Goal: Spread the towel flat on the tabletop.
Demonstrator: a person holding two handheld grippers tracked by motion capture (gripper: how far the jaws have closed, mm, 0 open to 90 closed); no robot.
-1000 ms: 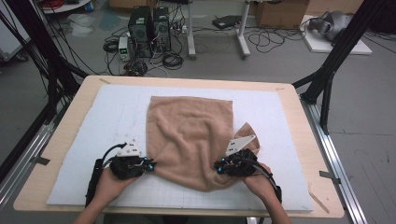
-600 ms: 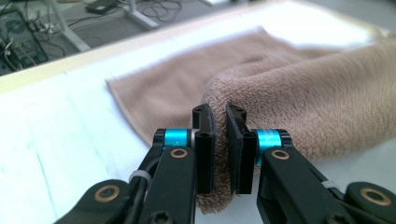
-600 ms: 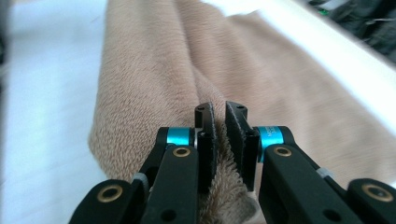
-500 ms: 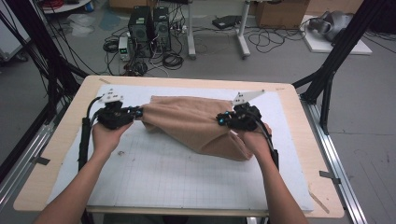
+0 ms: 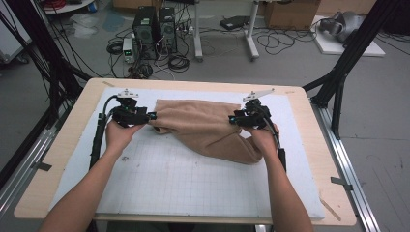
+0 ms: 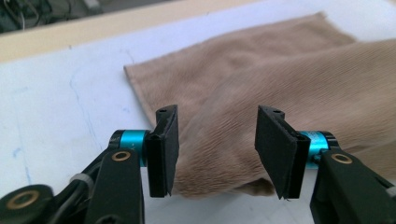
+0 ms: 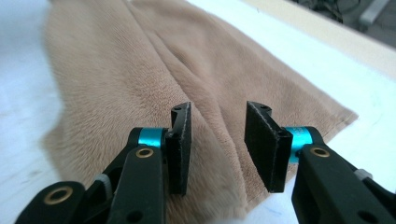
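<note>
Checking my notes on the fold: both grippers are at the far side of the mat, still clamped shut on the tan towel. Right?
Not quite. Both grippers are open: the left gripper view and right gripper view show pads apart, just opened, above the towel. The rest holds.

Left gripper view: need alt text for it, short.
A tan towel lies folded on a white mat, seen between the two black jaws of the left tongs. The jaws have just been opening and stand apart above the towel's near edge, gripping nothing. A wooden table edge runs behind.
</note>
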